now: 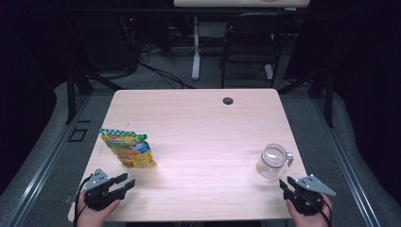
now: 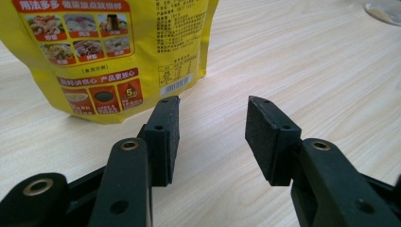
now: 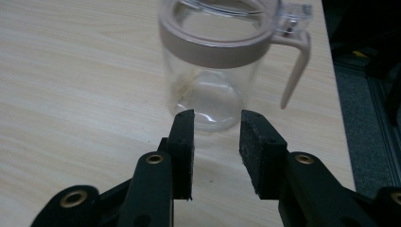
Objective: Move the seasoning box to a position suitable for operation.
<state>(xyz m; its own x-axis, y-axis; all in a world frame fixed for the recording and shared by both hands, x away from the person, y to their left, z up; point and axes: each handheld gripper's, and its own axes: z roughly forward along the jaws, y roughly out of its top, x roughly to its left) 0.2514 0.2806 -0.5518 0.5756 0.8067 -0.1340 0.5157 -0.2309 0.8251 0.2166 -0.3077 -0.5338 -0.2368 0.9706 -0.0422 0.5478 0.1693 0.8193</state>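
Clearly both claws stood at the near edge of the pale wood-grain surface [image 1: 198, 123], each facing its own object with nothing yet gripped. The left claw [image 1: 126, 181] had its jaws parted with bare surface between the pads, and the yellow pouch [image 1: 128, 147] lay just ahead of it, a little to its left in the left gripper view. The right claw [image 1: 286, 184] was likewise parted and empty, with the clear jug [image 1: 273, 161] standing upright just beyond its tips.

The step looked like an approach to a two-handed pickup. To do it well, the left claw would probably need to shift toward the pouch [image 2: 111, 52] and take it by an edge or near the spout, since it lay flat. The right claw would need wider jaws for the round body of the jug [image 3: 215, 61], or could pinch its thin handle [image 3: 295, 66] instead.

The pouch was glossy, flexible printed film with a green cap [image 1: 143, 137], likely slippery and prone to sagging. The jug was hard, smooth, transparent plastic with a beige collar and looked nearly empty, so light and easy to tip.
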